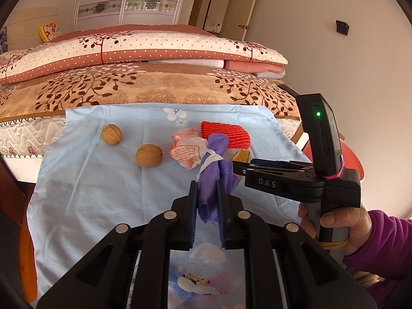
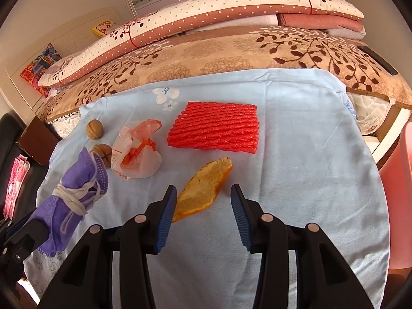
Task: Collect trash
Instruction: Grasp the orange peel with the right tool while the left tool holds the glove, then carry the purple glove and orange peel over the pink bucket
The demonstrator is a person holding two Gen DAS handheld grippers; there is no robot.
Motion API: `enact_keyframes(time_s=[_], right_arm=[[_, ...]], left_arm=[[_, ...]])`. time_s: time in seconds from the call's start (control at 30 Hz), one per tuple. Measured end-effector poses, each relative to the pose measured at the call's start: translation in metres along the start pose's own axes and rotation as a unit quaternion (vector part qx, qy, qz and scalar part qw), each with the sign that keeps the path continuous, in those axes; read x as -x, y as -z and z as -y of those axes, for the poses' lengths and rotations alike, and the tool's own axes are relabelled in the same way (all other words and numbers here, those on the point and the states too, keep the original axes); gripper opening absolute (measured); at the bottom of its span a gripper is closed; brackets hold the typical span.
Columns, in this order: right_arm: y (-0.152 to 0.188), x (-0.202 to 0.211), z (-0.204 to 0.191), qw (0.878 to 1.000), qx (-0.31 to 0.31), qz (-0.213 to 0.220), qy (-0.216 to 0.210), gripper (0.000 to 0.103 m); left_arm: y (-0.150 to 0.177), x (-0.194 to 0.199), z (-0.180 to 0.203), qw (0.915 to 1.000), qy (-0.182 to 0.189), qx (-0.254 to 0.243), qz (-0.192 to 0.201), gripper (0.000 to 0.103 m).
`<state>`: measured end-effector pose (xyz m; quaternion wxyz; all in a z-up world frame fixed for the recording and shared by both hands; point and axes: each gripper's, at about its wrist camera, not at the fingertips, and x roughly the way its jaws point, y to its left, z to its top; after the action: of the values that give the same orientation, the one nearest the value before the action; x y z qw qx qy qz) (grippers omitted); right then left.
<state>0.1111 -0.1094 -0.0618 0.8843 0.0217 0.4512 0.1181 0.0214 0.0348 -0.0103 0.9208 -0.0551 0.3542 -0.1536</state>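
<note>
left gripper [image 1: 206, 188]: jaws clenched on a purple cloth bundle tied with a white band [image 1: 212, 175], bundle squeezed between the blue-faced pads and sticking out past the fingertips, raised above the cloth surface. same bundle seen at lower left in the right wrist view [image 2: 74, 195], tilted, tied end uppermost, clear of the surface.

right gripper [image 2: 203, 198]: jaws released, standing apart with nothing pressed between them. positioned over a flat yellow-orange piece of peel [image 2: 203, 190]; left pad just beside the peel's edge, contact not discernible; right pad apart from it. right gripper also visible from the side in the left wrist view [image 1: 238, 168], held by a hand [image 1: 334, 226] in a magenta sleeve [image 1: 386, 244], fingertips near the peel [image 1: 242, 155].

surface: pale blue cloth with printed flowers [image 2: 296, 154], spread over the near part of a bed.

remaining items on the cloth: red ridged foam net sheet [image 2: 213, 128], lying flat, just beyond the peel; crumpled white and orange plastic bag [image 2: 136, 154], left of the foam sheet; two brown walnuts, one [image 1: 111, 134] farther left, the other [image 1: 148, 155] just beside the bag.

background: folded quilts with dotted and leaf patterns [image 1: 144, 51] stacked beyond the cloth.
</note>
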Motion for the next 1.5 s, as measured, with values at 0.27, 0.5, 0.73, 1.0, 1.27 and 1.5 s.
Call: enact_keyframes(time_s=[0.27,0.5,0.73,1.0,1.27,1.5], right_arm=[[0.003,-0.005,-0.010,0.999,0.032,0.004,0.013,0.018],[0.008,0.012,-0.004,0.999,0.026,0.023,0.005,0.005],[0.016,0.045,0.001,0.998,0.042,0.046,0.007,0.005],[0.025,0.092,0.010,0.994,0.055,0.095,0.028,0.005],[0.031,0.136,0.032,0.988,0.036,0.146,0.036,0.005],[0.034,0.157,0.063,0.984,-0.002,0.170,0.049,0.005]], left_arm=[[0.002,0.000,-0.002,0.9999,-0.006,0.008,-0.003,0.014],[0.002,0.000,0.000,0.9998,-0.012,0.015,-0.002,0.014],[-0.002,0.008,0.007,0.9997,-0.012,0.016,0.012,0.014],[-0.013,0.014,0.025,0.9993,-0.013,0.012,0.032,0.014],[-0.018,0.015,0.055,0.9988,-0.004,-0.006,0.048,0.014],[-0.025,0.013,0.082,0.9973,-0.008,-0.035,0.065,0.014]])
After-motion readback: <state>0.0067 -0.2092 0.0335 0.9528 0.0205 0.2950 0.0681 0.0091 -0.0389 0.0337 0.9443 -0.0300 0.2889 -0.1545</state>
